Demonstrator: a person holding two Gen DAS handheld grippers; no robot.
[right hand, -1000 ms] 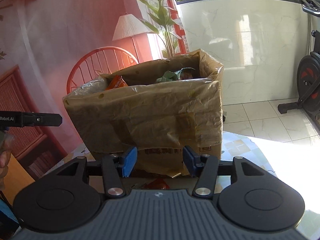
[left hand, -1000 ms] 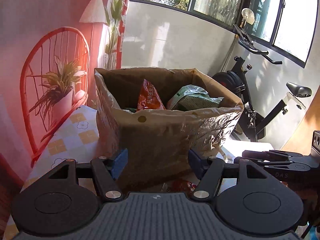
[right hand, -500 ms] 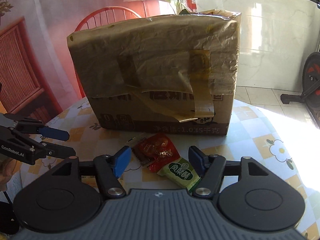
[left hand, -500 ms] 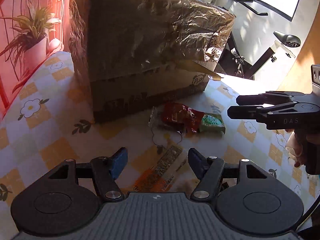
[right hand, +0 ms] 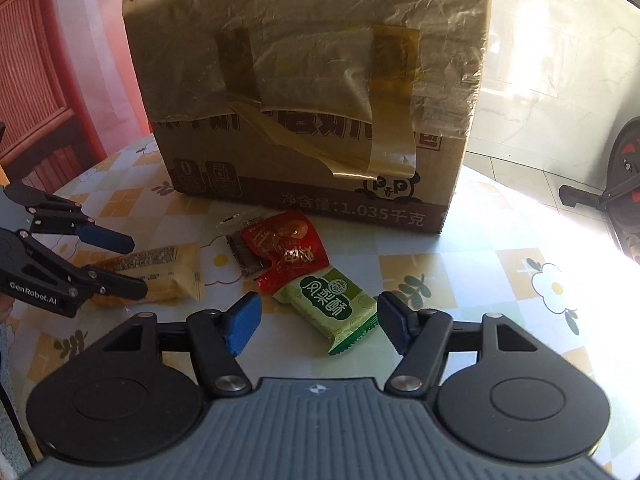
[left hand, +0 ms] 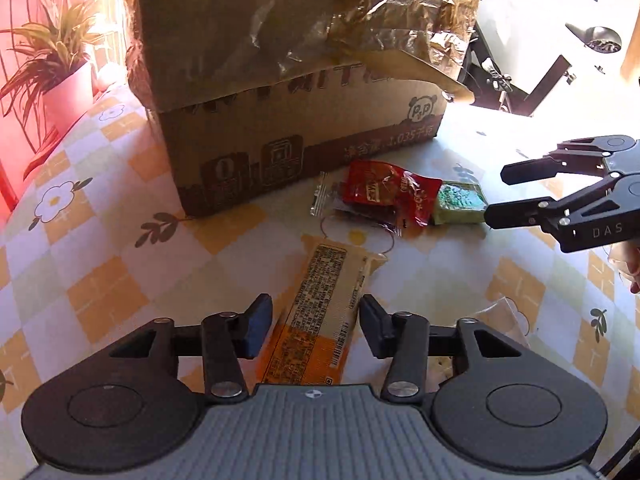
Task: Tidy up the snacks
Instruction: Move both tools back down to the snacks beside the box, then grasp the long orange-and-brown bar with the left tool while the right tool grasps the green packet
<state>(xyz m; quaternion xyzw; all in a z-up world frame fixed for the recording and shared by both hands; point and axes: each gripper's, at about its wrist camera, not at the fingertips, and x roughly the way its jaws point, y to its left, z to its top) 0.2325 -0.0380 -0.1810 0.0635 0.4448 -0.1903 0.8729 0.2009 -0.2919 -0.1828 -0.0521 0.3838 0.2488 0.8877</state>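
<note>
On the flower-check table (left hand: pixel 100 280) lie several snack packets in front of a taped cardboard box (left hand: pixel 280 80) (right hand: pixel 304 100). My left gripper (left hand: pixel 316 330) (right hand: pixel 114 262) points down over an orange-and-cream packet (left hand: pixel 320 312) (right hand: pixel 160 272). Its jaws are closing, with the packet between them and thin gaps at both pads. My right gripper (right hand: pixel 320 320) (left hand: pixel 496 192) stands open over a green packet (right hand: pixel 332 308) (left hand: pixel 460 202), its pads well clear of it. A red packet (right hand: pixel 288 248) (left hand: pixel 388 194) and a small clear one (right hand: pixel 240 248) lie between them and the box.
A potted plant (left hand: pixel 60 60) and a red chair stand beyond the table's left side. An exercise bike (left hand: pixel 560 60) (right hand: pixel 624 176) stands on the floor at the right. A crumpled clear wrapper (left hand: pixel 504 316) lies near the left gripper. A hand (left hand: pixel 632 272) shows behind the right gripper.
Both grippers have come down from box-top height to the packets on the table. The left jaws have narrowed around the orange packet. The right jaws widened early on and have held since.
</note>
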